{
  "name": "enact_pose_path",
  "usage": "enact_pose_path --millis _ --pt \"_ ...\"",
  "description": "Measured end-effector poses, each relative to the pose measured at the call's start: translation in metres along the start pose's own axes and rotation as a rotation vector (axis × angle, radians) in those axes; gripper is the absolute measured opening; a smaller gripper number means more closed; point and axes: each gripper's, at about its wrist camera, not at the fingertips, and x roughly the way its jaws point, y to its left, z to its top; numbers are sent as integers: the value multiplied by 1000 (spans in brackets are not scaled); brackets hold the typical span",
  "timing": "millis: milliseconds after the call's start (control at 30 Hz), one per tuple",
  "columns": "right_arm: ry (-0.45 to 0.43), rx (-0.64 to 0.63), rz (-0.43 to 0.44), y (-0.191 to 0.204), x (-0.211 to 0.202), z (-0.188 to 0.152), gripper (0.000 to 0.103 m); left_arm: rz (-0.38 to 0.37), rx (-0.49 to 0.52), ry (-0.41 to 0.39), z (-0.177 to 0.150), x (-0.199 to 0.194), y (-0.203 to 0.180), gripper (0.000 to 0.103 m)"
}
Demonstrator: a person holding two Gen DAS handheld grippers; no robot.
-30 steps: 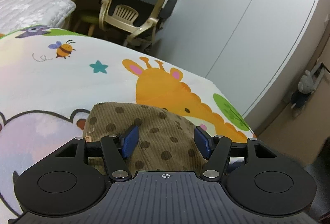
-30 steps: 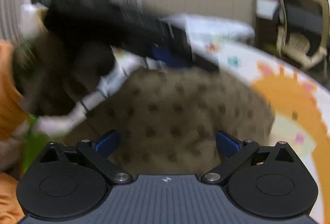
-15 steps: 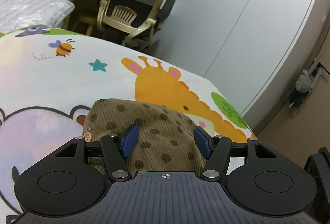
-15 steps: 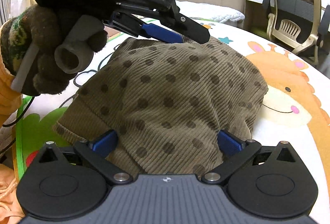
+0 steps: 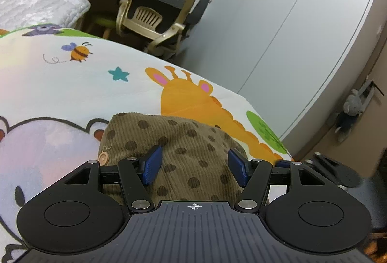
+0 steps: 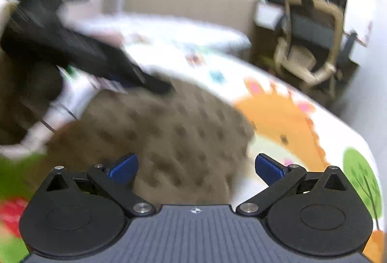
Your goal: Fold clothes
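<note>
A brown corduroy garment with dark dots [image 5: 183,142] lies bunched on a cartoon-print play mat [image 5: 60,84]. A tan button [image 5: 104,157] shows at its left edge. My left gripper [image 5: 194,163] is open, its blue pads just above the cloth, holding nothing. In the blurred right wrist view the same garment [image 6: 169,132] lies ahead of my right gripper [image 6: 196,167], which is open wide and empty. The left gripper [image 6: 79,55] shows there as a dark blur over the garment's far left side.
An office chair [image 5: 157,9] stands beyond the mat's far edge, by a white bedspread [image 5: 36,6] and beige headboard. White wardrobe doors [image 5: 290,21] fill the right. A grey stuffed toy [image 5: 350,113] hangs on the far right. The mat's right edge [image 5: 266,117] drops off near the garment.
The right gripper swings to the right with motion blur and now enters the left wrist view at its right edge. The left gripper has barely moved and stays open over the garment.
</note>
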Motion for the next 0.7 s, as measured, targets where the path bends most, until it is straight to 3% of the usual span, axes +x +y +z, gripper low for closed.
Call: enact_pose_path --millis 133,333,700 --pt "48 128 56 -12 18 -3 103 -19 -14 0 -4 0 4 66" --pt "28 98 41 -12 13 -6 103 -25 -15 -3 -7 -1 5 66" --pt "13 154 51 -14 11 -14 103 -18 -15 -11 -11 -1 5 66"
